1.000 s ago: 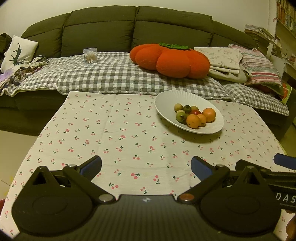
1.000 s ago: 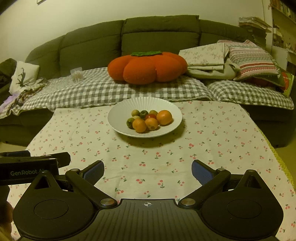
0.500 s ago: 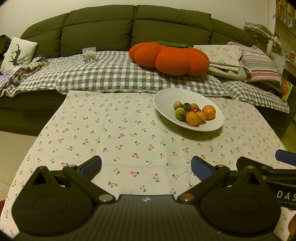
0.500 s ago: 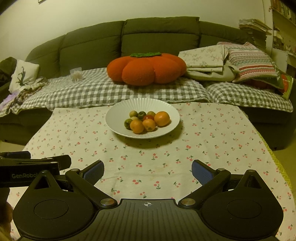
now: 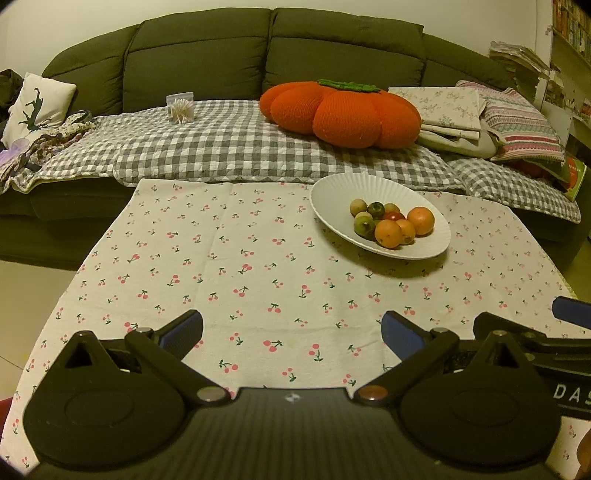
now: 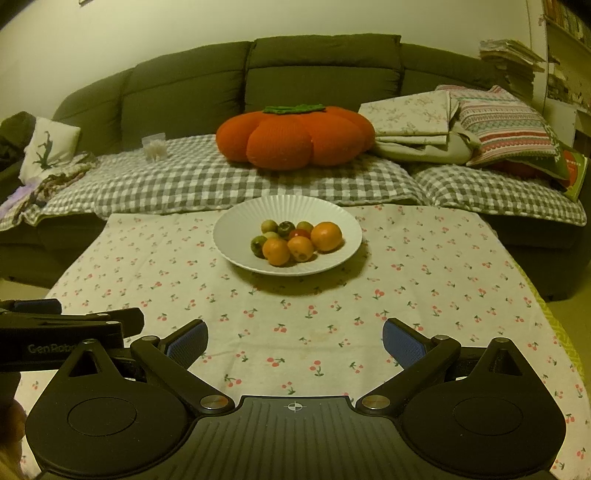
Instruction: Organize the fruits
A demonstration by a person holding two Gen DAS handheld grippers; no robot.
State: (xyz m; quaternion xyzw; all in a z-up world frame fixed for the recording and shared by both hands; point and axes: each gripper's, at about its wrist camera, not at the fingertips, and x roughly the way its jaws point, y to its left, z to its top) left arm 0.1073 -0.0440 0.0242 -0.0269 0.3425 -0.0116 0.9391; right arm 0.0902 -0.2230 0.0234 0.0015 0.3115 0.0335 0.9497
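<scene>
A white ribbed plate (image 5: 332, 195) (image 6: 236, 221) stands on the far half of the cherry-print tablecloth (image 5: 240, 266) (image 6: 406, 266). It holds several small fruits: oranges (image 5: 388, 233) (image 6: 326, 236), green fruits (image 5: 364, 225) (image 6: 259, 243) and a red one (image 6: 298, 233). My left gripper (image 5: 291, 332) is open and empty over the near cloth, left of the plate. My right gripper (image 6: 293, 341) is open and empty, in front of the plate. Each gripper shows at the other view's edge (image 5: 535, 343) (image 6: 66, 328).
A dark green sofa (image 5: 258, 55) runs behind the table, with a checked blanket (image 5: 221, 147). On it lie an orange pumpkin cushion (image 5: 343, 110) (image 6: 295, 136), folded linen and striped pillows (image 6: 498, 125), and a small clear box (image 5: 180, 107). A shelf (image 6: 565, 22) stands at right.
Both grippers have shifted slightly; the plate sits a little lower and further left in the right wrist view. Both stay open and empty.
</scene>
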